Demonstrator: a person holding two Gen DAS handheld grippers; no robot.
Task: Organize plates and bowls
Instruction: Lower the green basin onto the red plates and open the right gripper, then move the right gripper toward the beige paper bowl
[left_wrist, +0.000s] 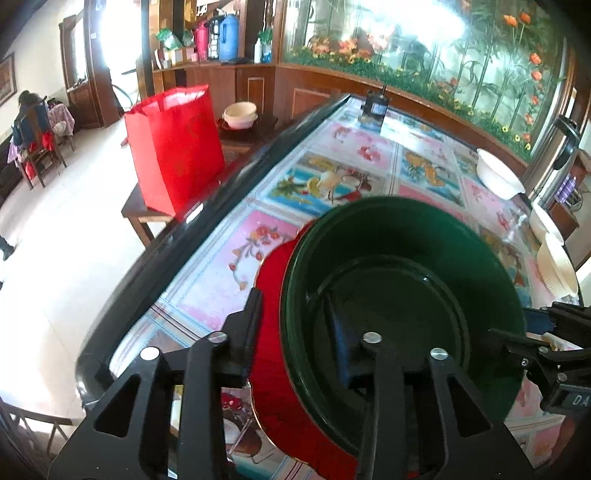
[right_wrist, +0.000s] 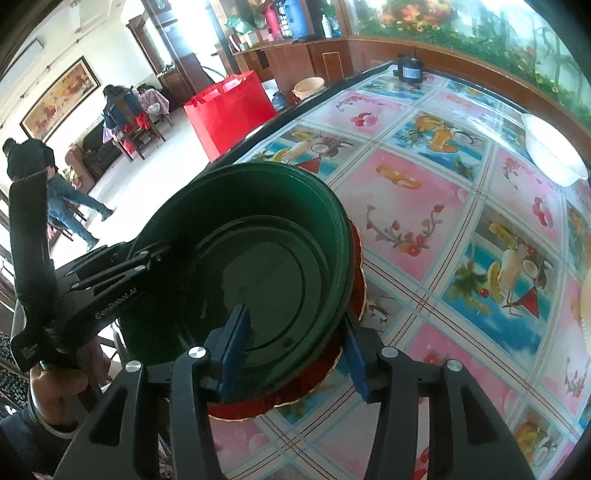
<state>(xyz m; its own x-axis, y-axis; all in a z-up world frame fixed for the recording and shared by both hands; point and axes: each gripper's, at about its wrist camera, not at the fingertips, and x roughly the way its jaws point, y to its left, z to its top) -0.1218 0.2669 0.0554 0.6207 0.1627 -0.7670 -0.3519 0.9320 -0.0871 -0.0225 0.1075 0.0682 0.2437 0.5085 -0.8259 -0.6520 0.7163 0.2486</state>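
Note:
A dark green bowl (left_wrist: 402, 295) sits on a red plate (left_wrist: 275, 314) with a gold rim near the table's front edge; both show in the right wrist view, the bowl (right_wrist: 258, 251) above the plate (right_wrist: 317, 384). My left gripper (left_wrist: 295, 325) straddles the bowl's left wall, one finger outside over the plate and one inside the bowl. My right gripper (right_wrist: 295, 343) straddles the bowl's near-right wall, its blue pads (right_wrist: 236, 343) either side of the rim with a gap. Each gripper appears in the other's view, the right (left_wrist: 546, 339) and the left (right_wrist: 122, 266).
The table has a flowered, fruit-printed cover (right_wrist: 424, 192). White bowls stand along its right side (left_wrist: 498, 173) (left_wrist: 556, 266) (right_wrist: 554, 147). A small black device (left_wrist: 375, 105) stands at the far end. A red bag (left_wrist: 177, 147) rests on a stool left of the table. People sit and walk beyond.

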